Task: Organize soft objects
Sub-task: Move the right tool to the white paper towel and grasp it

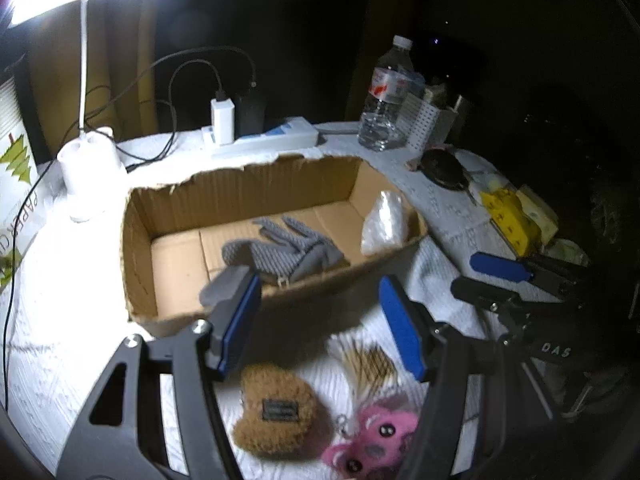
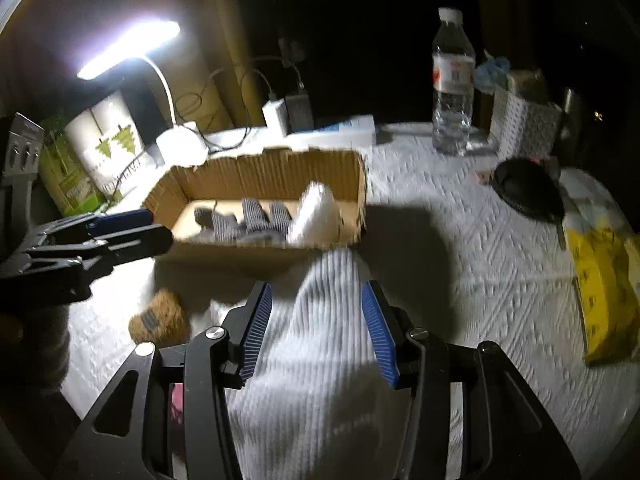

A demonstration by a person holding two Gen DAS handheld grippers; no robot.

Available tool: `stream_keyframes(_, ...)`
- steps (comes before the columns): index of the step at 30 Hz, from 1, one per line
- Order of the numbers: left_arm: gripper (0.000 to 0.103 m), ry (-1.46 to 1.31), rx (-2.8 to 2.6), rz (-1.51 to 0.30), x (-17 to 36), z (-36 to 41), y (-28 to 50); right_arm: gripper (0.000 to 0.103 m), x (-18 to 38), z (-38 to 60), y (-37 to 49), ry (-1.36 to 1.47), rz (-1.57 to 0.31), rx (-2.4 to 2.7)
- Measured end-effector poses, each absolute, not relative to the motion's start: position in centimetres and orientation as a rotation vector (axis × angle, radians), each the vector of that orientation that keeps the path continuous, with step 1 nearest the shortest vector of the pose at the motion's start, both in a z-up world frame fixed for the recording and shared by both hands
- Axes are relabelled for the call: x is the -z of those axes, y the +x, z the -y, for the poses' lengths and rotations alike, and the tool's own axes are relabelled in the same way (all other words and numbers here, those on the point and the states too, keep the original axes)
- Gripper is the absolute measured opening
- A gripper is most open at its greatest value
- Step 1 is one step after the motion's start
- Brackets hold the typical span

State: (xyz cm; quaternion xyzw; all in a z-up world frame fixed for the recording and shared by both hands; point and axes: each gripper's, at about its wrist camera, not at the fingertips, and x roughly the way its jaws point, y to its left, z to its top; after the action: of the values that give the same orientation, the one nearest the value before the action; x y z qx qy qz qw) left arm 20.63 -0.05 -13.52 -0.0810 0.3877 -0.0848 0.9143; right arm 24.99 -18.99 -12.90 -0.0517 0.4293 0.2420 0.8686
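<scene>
An open cardboard box (image 1: 140, 240) (image 2: 276, 168) holds grey knit gloves (image 1: 288, 248) (image 2: 248, 220) and a white plastic-wrapped bundle (image 1: 382, 220) (image 2: 316, 212). My left gripper (image 1: 320, 320) is open and empty, above the box's near wall. Below it lie a brown fuzzy pouch (image 1: 276, 416) (image 2: 160, 316), a pink plush toy (image 1: 376, 440) and a bundle of swabs (image 1: 368, 360). My right gripper (image 2: 316, 332) has its jaws set wide around a white ribbed cloth (image 2: 324, 360); grip cannot be told. It also shows in the left wrist view (image 1: 480, 280).
A white desk lamp (image 1: 88, 160) (image 2: 176, 140) stands left of the box. A charger and power strip (image 1: 256, 136), a water bottle (image 1: 384, 96) (image 2: 452, 84) and a white perforated basket (image 1: 424, 124) stand behind. A black pouch (image 2: 528, 188) and yellow packet (image 2: 604, 292) lie right.
</scene>
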Motion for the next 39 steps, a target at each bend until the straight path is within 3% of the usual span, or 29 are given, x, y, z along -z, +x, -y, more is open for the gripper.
stream_keyframes(26,0.063,-0.164,0.225,-0.816,16.0,0.3,12.1,0.050,16.5,19.6,14.2,-0.133,-0.967,-0.435)
stream_keyframes(27,0.063,-0.163,0.225,-0.815,15.9,0.3,11.9,0.047,16.7,19.5,14.1,-0.140,-0.969,-0.436)
stream_keyframes(29,0.063,-0.161,0.224,-0.811,15.8,0.3,11.5,0.024,17.1,19.2,14.0,-0.162,-0.973,-0.435)
stream_keyframes(30,0.063,-0.160,0.224,-0.809,15.7,0.3,11.4,0.008,17.2,19.1,14.0,-0.172,-0.971,-0.430)
stream_keyframes(39,0.063,-0.148,0.226,-0.794,14.9,0.6,11.1,0.004,11.9,20.3,12.8,-0.107,-0.824,-0.493)
